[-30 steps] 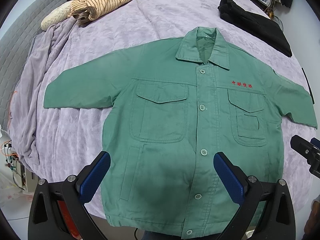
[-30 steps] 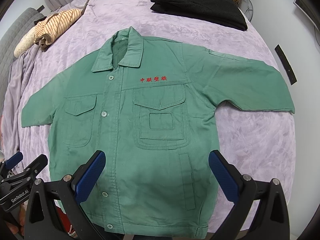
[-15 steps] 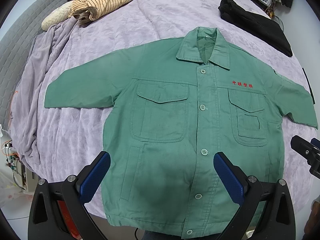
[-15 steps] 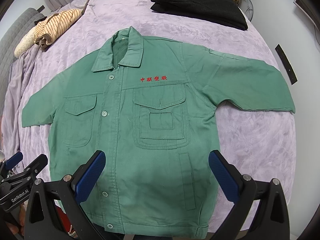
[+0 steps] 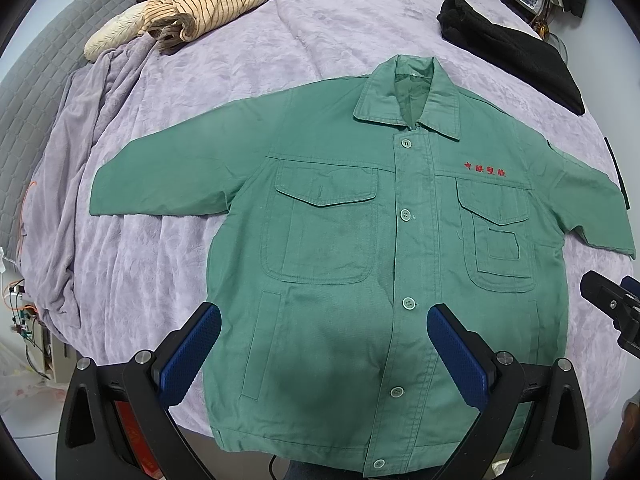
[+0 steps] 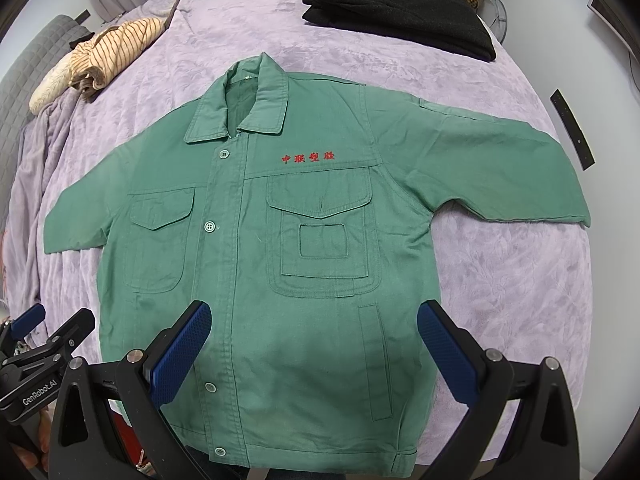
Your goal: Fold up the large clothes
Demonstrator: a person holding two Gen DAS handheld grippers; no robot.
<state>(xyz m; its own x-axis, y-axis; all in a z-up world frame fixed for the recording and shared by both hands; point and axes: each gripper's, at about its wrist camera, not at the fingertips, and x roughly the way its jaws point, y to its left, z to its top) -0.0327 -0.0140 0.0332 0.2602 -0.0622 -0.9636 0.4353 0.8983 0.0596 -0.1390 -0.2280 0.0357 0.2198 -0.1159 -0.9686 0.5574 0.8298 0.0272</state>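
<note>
A green button-up work jacket (image 5: 340,248) (image 6: 320,264) lies flat and face up on a lilac bedspread (image 5: 256,56) (image 6: 500,280), sleeves spread out to both sides, collar at the far end, red embroidered characters on its chest. My left gripper (image 5: 324,344) hovers open above the jacket's lower hem, with nothing between its blue pads. My right gripper (image 6: 314,340) is open too, above the lower hem on the other side of the button line. Each gripper shows at the edge of the other's view.
A striped beige garment (image 5: 200,8) (image 6: 116,48) and a cream pillow lie at the far left. Folded black clothing (image 5: 512,48) (image 6: 400,16) sits at the far right. A grey quilted headboard (image 5: 36,80) runs along the left. The bed's near edge lies just under the hem.
</note>
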